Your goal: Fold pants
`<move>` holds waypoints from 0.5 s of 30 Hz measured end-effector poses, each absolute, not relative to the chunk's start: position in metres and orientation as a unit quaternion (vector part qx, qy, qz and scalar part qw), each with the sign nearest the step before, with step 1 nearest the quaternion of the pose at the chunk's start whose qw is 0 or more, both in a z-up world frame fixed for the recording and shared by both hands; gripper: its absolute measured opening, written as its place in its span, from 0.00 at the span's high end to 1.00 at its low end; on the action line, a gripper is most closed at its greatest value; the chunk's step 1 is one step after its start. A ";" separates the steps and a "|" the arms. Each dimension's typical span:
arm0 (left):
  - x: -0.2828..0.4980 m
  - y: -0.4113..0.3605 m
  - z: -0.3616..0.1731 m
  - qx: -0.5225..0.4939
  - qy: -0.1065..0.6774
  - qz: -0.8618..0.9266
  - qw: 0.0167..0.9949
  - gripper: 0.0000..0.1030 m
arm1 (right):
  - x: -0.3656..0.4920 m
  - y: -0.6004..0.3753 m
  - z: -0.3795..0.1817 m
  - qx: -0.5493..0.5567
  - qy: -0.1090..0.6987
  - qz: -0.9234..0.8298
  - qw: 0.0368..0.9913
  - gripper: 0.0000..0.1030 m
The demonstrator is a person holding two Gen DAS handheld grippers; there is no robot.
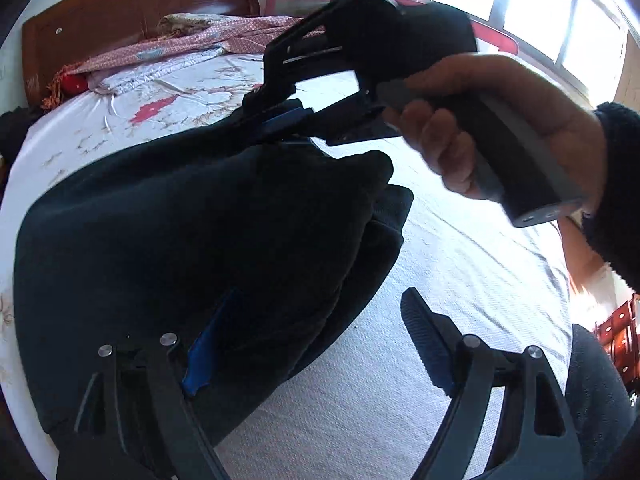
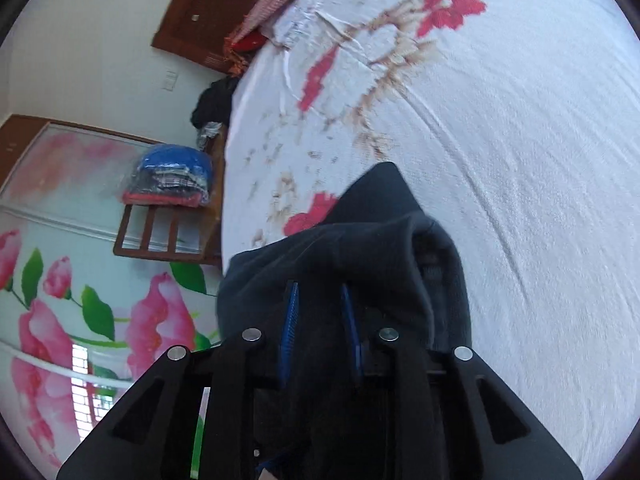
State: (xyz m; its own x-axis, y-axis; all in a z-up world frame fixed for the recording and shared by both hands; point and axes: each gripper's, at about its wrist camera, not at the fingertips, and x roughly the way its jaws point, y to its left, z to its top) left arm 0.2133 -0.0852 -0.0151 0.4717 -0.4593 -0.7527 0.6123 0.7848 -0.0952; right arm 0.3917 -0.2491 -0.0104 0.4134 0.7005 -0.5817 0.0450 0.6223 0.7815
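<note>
Dark folded pants (image 1: 200, 220) lie in a thick bundle on the white flowered bed sheet (image 1: 440, 260). In the left wrist view my left gripper (image 1: 320, 296) stands open and wide at the bottom. Its left blue pad rests beside the bundle's near edge and its right finger hangs over bare sheet. A person's hand (image 1: 480, 120) holds my right gripper (image 1: 280, 120), which is shut on the far upper edge of the pants. In the right wrist view, the right gripper (image 2: 320, 292) has dark fabric of the pants (image 2: 380, 232) pinched between its blue pads.
A wooden headboard (image 1: 140, 4) and a pink patterned quilt (image 1: 200, 36) lie at the far end of the bed. A bright window (image 1: 540, 12) is behind. Beside the bed stand a wooden rack with bagged clothes (image 2: 172, 176) and a flower-painted wardrobe door (image 2: 60, 280).
</note>
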 end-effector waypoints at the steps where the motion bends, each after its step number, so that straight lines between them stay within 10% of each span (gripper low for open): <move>1: 0.213 -0.086 -0.014 0.095 0.403 -0.308 0.857 0.21 | 0.379 -0.245 0.001 0.369 0.493 0.224 0.755 0.68; 7: 0.204 -0.081 -0.009 0.098 0.389 -0.309 0.862 0.18 | 0.295 -0.228 -0.003 0.338 0.524 0.253 0.740 0.56; 10: 0.204 -0.082 -0.024 0.102 0.406 -0.315 0.852 0.18 | 0.280 -0.258 -0.049 0.412 0.519 0.227 0.713 1.00; 15: 0.187 -0.087 -0.013 0.142 0.395 -0.301 0.856 0.18 | 0.272 -0.253 -0.032 0.432 0.499 0.230 0.715 0.98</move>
